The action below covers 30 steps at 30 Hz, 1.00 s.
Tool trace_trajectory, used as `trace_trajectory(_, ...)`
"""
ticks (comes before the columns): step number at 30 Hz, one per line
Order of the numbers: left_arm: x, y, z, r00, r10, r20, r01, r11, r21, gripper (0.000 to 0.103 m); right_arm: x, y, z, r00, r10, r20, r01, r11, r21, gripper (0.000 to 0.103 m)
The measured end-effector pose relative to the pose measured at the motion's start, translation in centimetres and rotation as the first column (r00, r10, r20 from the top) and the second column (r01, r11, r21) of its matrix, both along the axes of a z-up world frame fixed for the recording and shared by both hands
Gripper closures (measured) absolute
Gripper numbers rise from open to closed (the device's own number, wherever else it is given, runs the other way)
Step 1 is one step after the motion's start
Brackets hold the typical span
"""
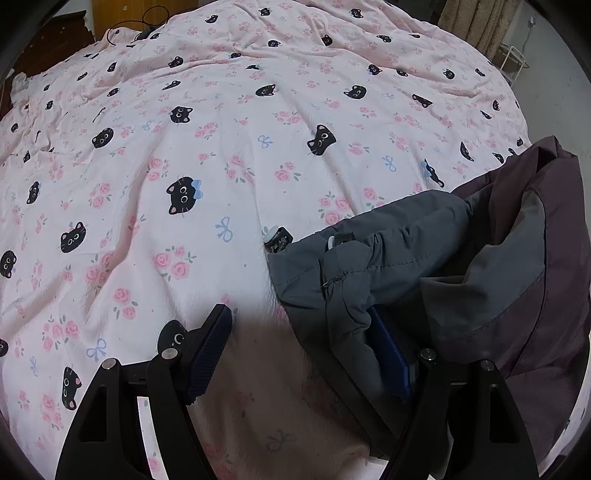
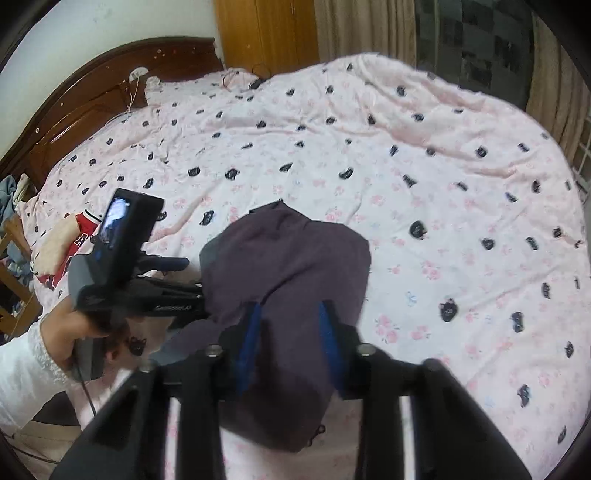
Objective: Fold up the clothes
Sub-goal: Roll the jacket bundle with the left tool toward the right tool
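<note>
Bedsheet (image 1: 229, 155) pink with black cat faces, grey and purple garment (image 1: 424, 258) lying at right on it, left gripper (image 1: 310, 350) spread wide with cloth over its right finger, right gripper (image 2: 288, 343) pinching purple garment, red jersey (image 2: 79, 251) with unreadable white letters, wooden headboard (image 2: 92, 99) behind.

A big bed (image 2: 406, 184) fills the room. Its cover (image 1: 221, 147) is pink with black cat faces, roses and blue bows. A dark brown wooden headboard (image 2: 92, 99) stands at one end, against a white wall (image 2: 92, 26). Beside it is a tall yellow-brown wooden wardrobe (image 2: 266, 33). Next to that hang beige curtains (image 2: 365, 29) by a dark window (image 2: 476, 44). The floor (image 1: 554, 92) looks pale grey.
</note>
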State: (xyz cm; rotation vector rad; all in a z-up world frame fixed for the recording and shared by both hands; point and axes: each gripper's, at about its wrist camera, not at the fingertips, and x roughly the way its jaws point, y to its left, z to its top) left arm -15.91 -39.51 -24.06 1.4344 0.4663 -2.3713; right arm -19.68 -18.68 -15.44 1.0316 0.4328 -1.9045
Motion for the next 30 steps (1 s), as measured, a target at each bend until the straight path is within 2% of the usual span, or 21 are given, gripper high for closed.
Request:
trace_trajectory(6,0.1,-0.4,0.1,1.0,0.01,0.0,-0.01,1.0,-0.004,0.032,-0.4,-2.1,-2.0,1.0,0.006,0.007,-0.007,0.999,0.049,0.083)
trace_trajectory(8,0.3,-0.5,0.5,1.0,0.016,-0.01,-0.016,1.0,-0.011,0.032,-0.9,-2.7,-3.2,1.0,-0.001,0.016,0.0,0.997,0.081,0.08)
trace_trajectory(13,1.8,-0.3,3.2,0.996,0.018,-0.087,-0.02,0.999,-0.03,0.032,-2.4,-3.0,-5.6,0.997,-0.033,0.074,0.026,0.995,0.099,0.08)
trace_trajectory(16,3.0,0.4,5.1,0.989,-0.007,-0.148,0.007,1.0,-0.001,0.032,-3.1,-3.1,-6.2,0.994,-0.045,0.097,0.036,0.995,0.096,0.08)
trace_trajectory(20,3.8,2.4,6.9,0.975,-0.079,-0.208,0.092,0.994,0.051,0.032,-3.7,-3.4,-6.8,0.992,-0.055,0.112,0.044,0.994,0.1,0.08)
trace_trajectory(24,2.9,4.4,7.3,0.972,-0.131,-0.196,0.142,0.989,0.042,0.032,-3.8,-3.7,-7.1,0.991,-0.062,0.118,0.049,0.993,0.103,0.08)
trace_trajectory(27,1.9,5.2,6.3,0.976,-0.15,-0.155,0.161,0.985,0.058,0.032,-4.1,-3.6,-7.3,0.989,-0.069,0.133,0.056,0.994,0.098,0.08)
trace_trajectory(30,0.4,5.8,4.4,0.983,-0.166,-0.077,0.169,0.985,0.04,0.032,-4.1,-3.6,-7.5,0.988,-0.07,0.135,0.057,0.993,0.099,0.08)
